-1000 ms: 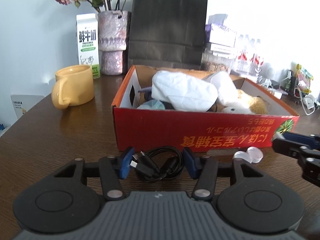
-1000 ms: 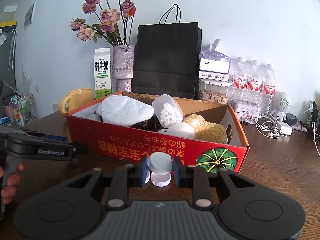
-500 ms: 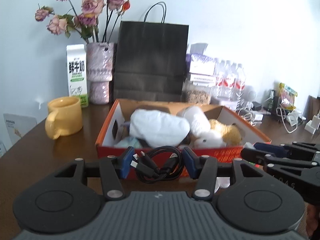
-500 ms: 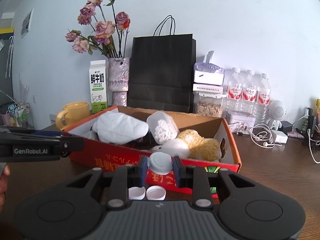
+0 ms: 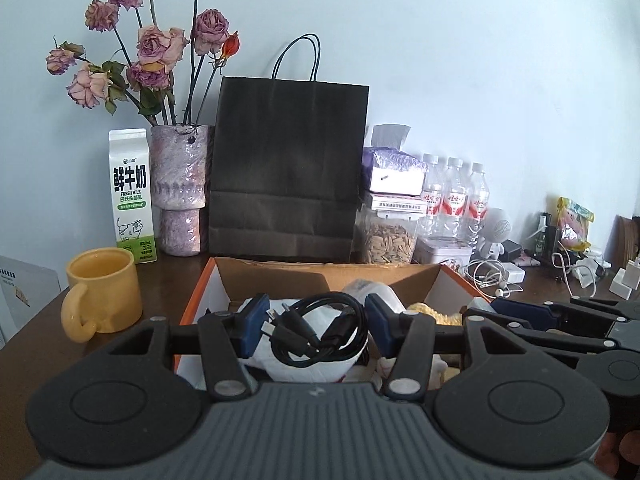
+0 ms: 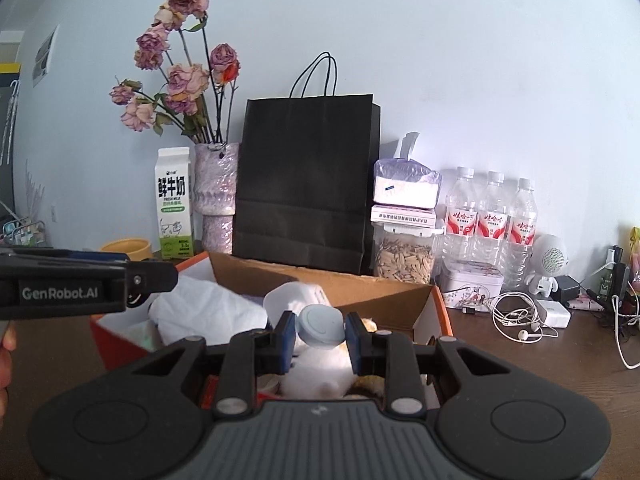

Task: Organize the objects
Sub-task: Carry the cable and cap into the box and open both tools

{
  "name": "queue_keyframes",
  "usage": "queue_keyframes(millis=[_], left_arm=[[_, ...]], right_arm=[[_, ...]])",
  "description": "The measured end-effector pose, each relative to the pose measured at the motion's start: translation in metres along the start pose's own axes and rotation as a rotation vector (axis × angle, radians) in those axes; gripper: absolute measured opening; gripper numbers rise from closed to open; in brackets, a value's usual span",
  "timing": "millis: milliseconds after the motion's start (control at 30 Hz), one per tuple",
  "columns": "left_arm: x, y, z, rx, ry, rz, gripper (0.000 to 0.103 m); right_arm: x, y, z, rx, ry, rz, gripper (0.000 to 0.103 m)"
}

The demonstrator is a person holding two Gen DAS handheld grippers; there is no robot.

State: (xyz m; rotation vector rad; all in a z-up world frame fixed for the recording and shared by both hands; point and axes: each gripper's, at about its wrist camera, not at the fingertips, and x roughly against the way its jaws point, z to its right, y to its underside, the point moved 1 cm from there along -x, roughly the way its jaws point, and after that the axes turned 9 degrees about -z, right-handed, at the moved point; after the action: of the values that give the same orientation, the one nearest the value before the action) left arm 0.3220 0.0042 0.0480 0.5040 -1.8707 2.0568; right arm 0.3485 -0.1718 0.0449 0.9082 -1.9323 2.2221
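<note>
— Both grippers are rising from the table to above the red box point(image 5: 202, 300), which is looking lower in each view.

— Why?

— To drop their loads in: left gripper point(image 5: 313, 330) is clamping the coiled black cable point(image 5: 316, 332); right gripper point(image 6: 319, 334) is pinching the pale cap point(image 6: 322, 326).

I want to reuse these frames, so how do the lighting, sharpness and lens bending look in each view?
Left wrist view: even daylight, the coiled black cable sharp, dark vignette in the corners. Right wrist view: the pale round lid crisp, white plush beneath it washed out, the wall curving at the frame edges, a blurred hand edge at the left border.
</note>
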Motion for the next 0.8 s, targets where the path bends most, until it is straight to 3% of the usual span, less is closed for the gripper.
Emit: queue_keyframes(millis=[367,667,733,767,800], left_arm=[[-0.044,-0.012,-0.012,0.012,0.006,-0.031,0.053],[-0.056,-0.014,-0.011,-0.019,0.016,-0.031,0.054],[-0.055,-0.014,-0.012,-0.016,0.008,-0.03,0.059],[-0.055,-0.014,-0.012,-0.018,0.004,-0.027,0.07],[-0.054,-0.014,-0.013,-0.016,-0.004,-0.021,0.09]], right_arm=[[-0.047,-0.007,0.018,-0.048,-0.004,-0.022,0.025],[-0.058,-0.003,0.023,-0.056,-0.011,-0.054,0.026],[-0.058,-0.002,0.023,-0.059,-0.01,-0.063,0.027],[-0.058,-0.001,0.023,-0.061,-0.01,-0.064,0.03],[-0.058,-0.001,0.024,-0.062,-0.009,-0.071,0.044]])
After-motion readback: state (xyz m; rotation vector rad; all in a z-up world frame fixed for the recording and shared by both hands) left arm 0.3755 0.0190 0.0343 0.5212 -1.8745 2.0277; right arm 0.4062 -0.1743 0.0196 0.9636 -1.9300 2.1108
